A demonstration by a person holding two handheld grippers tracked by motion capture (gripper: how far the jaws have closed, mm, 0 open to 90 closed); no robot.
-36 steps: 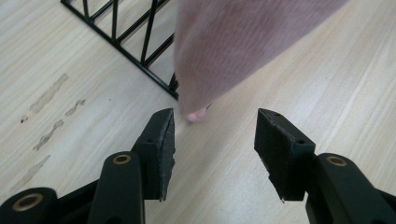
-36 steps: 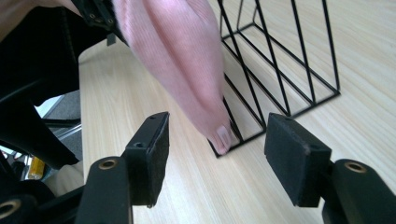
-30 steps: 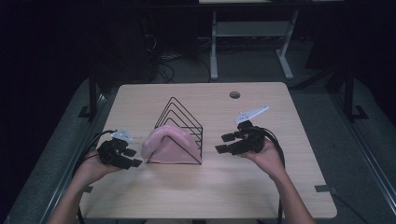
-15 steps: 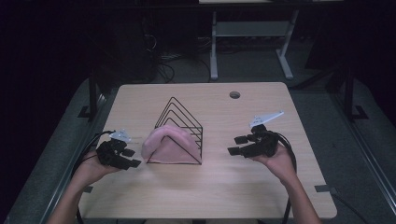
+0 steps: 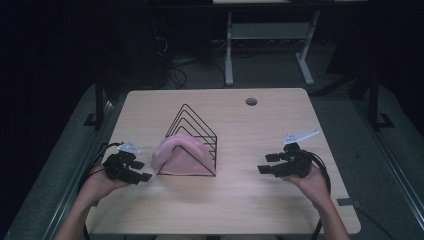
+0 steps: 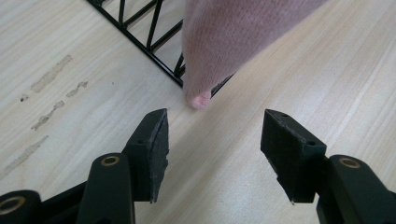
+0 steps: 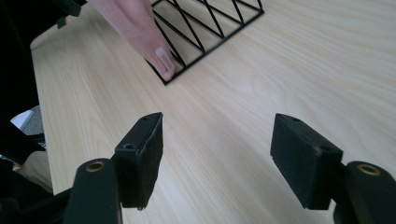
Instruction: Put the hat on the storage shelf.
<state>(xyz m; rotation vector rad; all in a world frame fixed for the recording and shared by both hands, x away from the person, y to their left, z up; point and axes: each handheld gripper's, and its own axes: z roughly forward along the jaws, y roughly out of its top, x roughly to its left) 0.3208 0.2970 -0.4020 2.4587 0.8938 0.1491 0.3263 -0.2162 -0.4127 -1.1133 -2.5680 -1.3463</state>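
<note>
So starting at the lower left of the high view, the left gripper (image 5: 141,171) is parked on the counter (image 5: 280,125) just beside the pink cloth (image 5: 179,156), fingers pointing right at it. In the left gripper view its fingers (image 6: 152,151) are spread fairly wide with nothing between them but bare wood, and they've just been opening; the rounded tip of the cloth hangs a little ahead of them, not touching. Moving to the middle of the frame, that pink knit cloth, maybe a sock or a small towel, hard to say, is draped over the near end of the black wire rack (image 5: 192,135), the triangular file-sorter kind, with one end hanging down the left side and reaching the counter. In the right gripper view you can see another end of it lying down over the rack's base bars at the upper left of that frame. Then over at the lower right of the high view, the right gripper (image 5: 264,164) sits well apart from the rack, its fingers (image 7: 140,154) also wide and empty over plain counter, and they've just been opening too. My read: the hanging part looks basically done, since the cloth is on the rack and both grippers have let go. What's left, if anything, is maybe straightening the drape, because it sits bunched toward the near left corner instead of evenly over the wires.
</note>
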